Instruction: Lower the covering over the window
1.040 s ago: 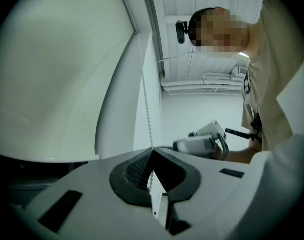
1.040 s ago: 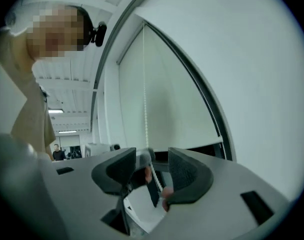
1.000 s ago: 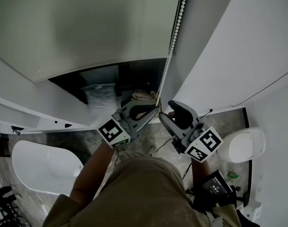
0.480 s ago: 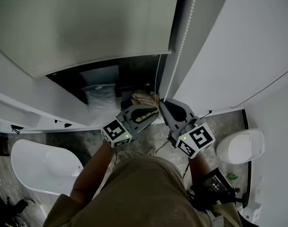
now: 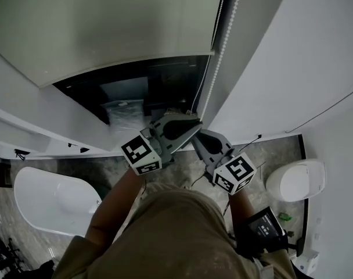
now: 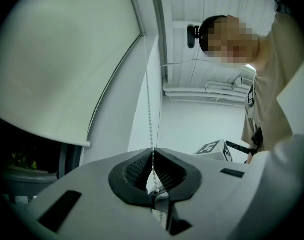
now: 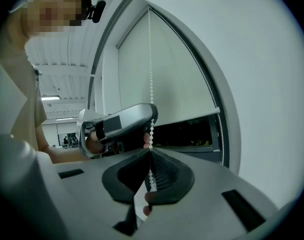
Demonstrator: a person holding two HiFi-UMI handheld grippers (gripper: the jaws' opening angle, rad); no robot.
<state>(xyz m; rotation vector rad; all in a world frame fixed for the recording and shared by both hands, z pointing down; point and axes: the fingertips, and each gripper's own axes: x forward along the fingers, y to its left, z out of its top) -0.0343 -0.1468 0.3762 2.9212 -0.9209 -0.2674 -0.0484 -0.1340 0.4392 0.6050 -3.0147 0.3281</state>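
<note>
Blind (image 5: 107, 28) is part way down. Its bottom bar (image 5: 130, 68) crosses the window (image 5: 159, 89), and a dark strip of glass stays open below the bar. The bead chain (image 5: 224, 39) hangs at the blind's right edge, between the window and the white wall (image 5: 281, 57).

I have both tools on that chain. My left gripper (image 6: 153, 150) is clenched on it: the jaw tips meet and the beads run down between them. My right gripper (image 7: 150, 150) is clamped on the chain too, tips together with beads passing through. In the right gripper view the left one sits just above the right on the chain. In the head view the left one is nearer the window and the right one just below it.

Farther out, a white tub (image 5: 49, 202) is on the floor at the left and a toilet (image 5: 295, 179) at the right. My tan shirt (image 5: 182, 237) fills the bottom of the head view.
</note>
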